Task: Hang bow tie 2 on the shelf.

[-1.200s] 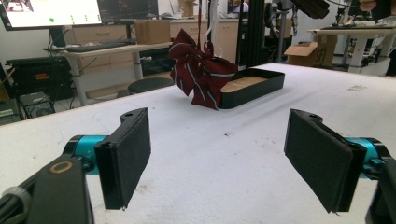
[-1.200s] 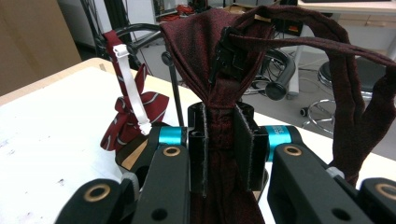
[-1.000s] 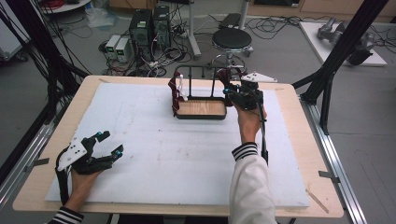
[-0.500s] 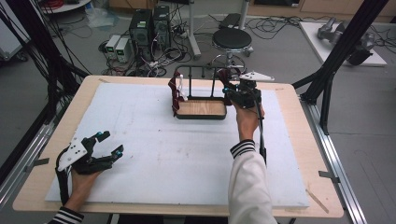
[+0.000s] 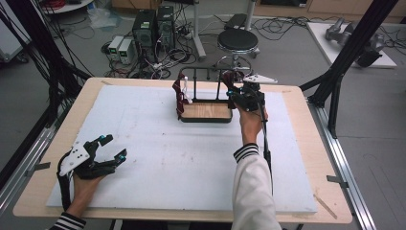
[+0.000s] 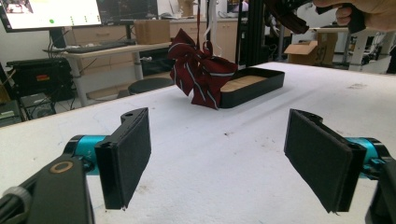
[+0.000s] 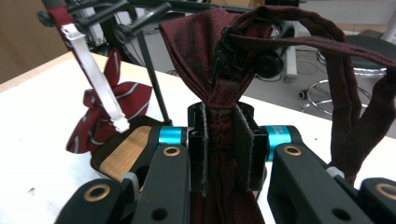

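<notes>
Pinching a dark red bow tie (image 7: 219,93) between its jaws, right tool (image 7: 219,149); left tool (image 6: 217,158) wide open, empty.

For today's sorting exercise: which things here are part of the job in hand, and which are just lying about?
Part of the job:
dark red bow tie, pinched by the right gripper
striped bow tie
black rack
black tray
left gripper, open, resting apart

Lying about:
stool
computers
floor cables
</notes>
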Available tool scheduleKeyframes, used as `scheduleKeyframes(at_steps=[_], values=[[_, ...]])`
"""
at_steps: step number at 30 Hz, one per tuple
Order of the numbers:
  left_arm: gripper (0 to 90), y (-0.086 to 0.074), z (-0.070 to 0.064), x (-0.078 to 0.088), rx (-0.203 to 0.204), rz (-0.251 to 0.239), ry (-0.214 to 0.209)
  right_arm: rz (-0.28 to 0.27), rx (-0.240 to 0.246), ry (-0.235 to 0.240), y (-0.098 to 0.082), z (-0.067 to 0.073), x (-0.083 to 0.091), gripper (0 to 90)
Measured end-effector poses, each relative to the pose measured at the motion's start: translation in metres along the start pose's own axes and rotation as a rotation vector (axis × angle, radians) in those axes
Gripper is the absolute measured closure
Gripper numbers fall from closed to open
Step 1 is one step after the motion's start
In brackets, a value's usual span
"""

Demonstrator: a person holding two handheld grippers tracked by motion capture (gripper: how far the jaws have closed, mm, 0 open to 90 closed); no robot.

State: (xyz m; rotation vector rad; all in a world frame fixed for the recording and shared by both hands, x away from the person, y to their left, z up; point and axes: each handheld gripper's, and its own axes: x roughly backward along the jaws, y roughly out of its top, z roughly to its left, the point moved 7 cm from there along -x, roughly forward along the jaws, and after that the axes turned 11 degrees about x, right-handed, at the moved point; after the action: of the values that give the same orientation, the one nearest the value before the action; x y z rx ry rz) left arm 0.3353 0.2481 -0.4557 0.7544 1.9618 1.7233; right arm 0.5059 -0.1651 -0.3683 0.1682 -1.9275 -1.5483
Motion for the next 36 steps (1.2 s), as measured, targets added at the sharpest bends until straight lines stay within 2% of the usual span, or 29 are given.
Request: scheduleKeyframes(at_steps=[20, 30, 36], values=[[23.2, 0.000, 0.000, 0.000, -0.001, -0.003, -0.001, -0.029, -0.039, -0.030, -0.004, -0.009, -0.010, 76.5], [23.2, 0.000, 0.000, 0.000, -0.004, -0.005, -0.002, -0.016, -0.024, -0.054, -0.007, -0.013, -0.014, 73.9], [23.1, 0.000, -0.001, 0.001, -0.009, -0.005, -0.006, -0.007, 0.000, -0.061, -0.008, -0.014, -0.014, 67.6]])
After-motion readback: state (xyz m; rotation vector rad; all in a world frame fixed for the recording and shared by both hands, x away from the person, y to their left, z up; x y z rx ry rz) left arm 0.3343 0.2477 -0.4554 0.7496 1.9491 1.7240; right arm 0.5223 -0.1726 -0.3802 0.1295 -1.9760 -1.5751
